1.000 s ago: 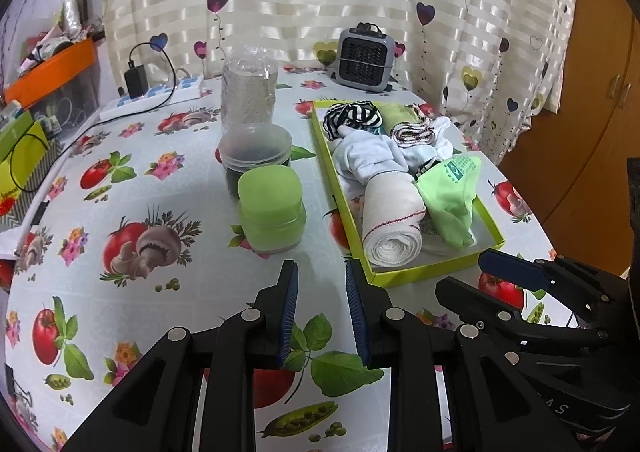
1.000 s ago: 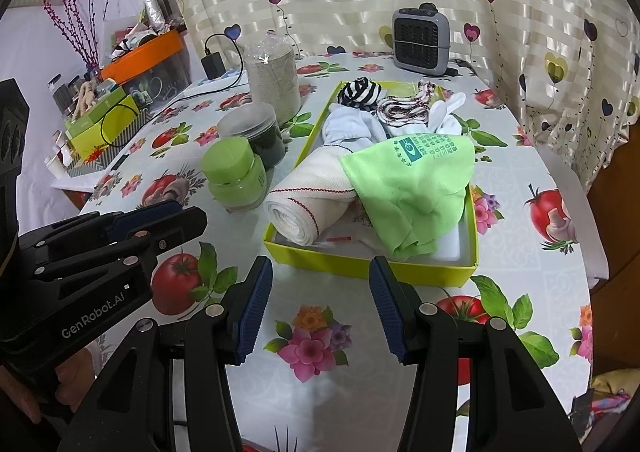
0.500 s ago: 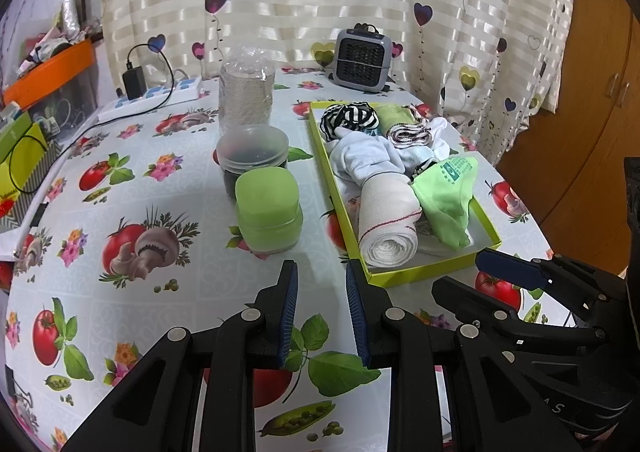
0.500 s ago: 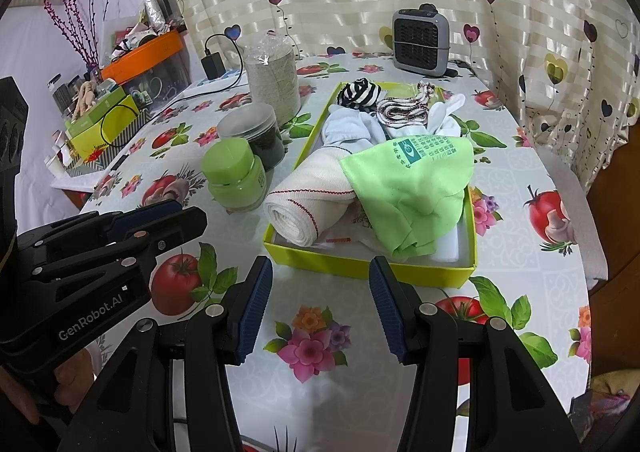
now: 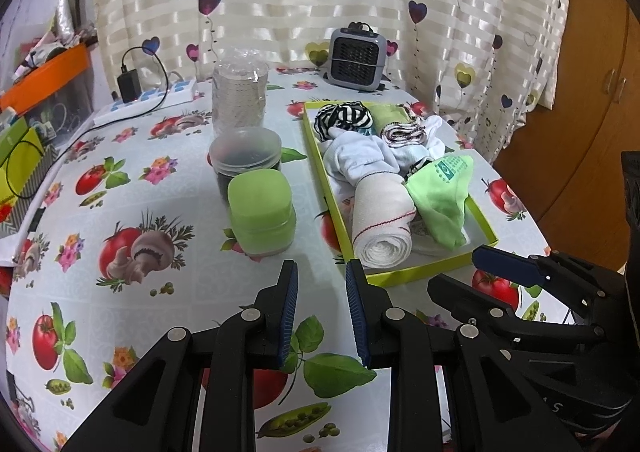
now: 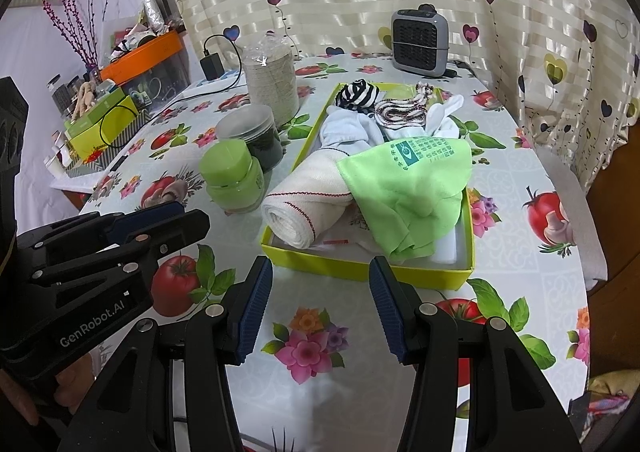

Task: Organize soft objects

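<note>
So far, reading from the left, my left gripper (image 5: 320,284) hangs over the bare counter (image 5: 120,140) with its jaws parted a little and nothing between them, near the green jar (image 5: 260,212) and just short of the yellow tray (image 6: 360,270). Every soft thing I can see, the rolled white towel (image 6: 308,208), green cloth (image 6: 408,188), white socks (image 6: 348,128) and striped pieces, already lies inside that tray. Farther right, my right gripper (image 6: 320,292) stands spread wider and empty at the tray's near rim, so I judge the sorting finished or nearly so.
</note>
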Demonstrator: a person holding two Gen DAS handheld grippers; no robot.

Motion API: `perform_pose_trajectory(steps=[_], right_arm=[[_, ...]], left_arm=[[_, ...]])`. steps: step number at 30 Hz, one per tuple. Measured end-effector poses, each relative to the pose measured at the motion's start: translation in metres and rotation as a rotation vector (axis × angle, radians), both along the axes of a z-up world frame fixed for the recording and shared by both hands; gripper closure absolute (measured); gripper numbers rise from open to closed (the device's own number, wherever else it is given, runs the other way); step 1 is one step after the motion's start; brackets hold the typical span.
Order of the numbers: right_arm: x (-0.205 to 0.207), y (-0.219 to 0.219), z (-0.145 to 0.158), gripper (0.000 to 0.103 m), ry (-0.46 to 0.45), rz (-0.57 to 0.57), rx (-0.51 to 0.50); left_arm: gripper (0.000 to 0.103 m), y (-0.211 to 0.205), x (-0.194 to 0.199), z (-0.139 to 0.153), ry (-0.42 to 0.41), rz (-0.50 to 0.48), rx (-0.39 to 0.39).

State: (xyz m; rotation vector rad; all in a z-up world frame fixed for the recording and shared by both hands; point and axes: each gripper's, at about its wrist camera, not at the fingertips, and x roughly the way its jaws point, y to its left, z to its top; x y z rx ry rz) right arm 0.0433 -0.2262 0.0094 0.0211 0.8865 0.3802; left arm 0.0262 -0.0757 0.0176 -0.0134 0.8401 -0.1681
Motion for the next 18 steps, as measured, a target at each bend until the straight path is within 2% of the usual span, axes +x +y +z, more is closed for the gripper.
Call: perform_pose_trajectory(steps=[18], right_arm=[[0.0005,-0.0014,0.0001,0.052,0.001,-0.001,0.000]], left_arm=[[0.079,-0.0020,-0.0001,-0.0030,-0.001,-0.002,0.007]])
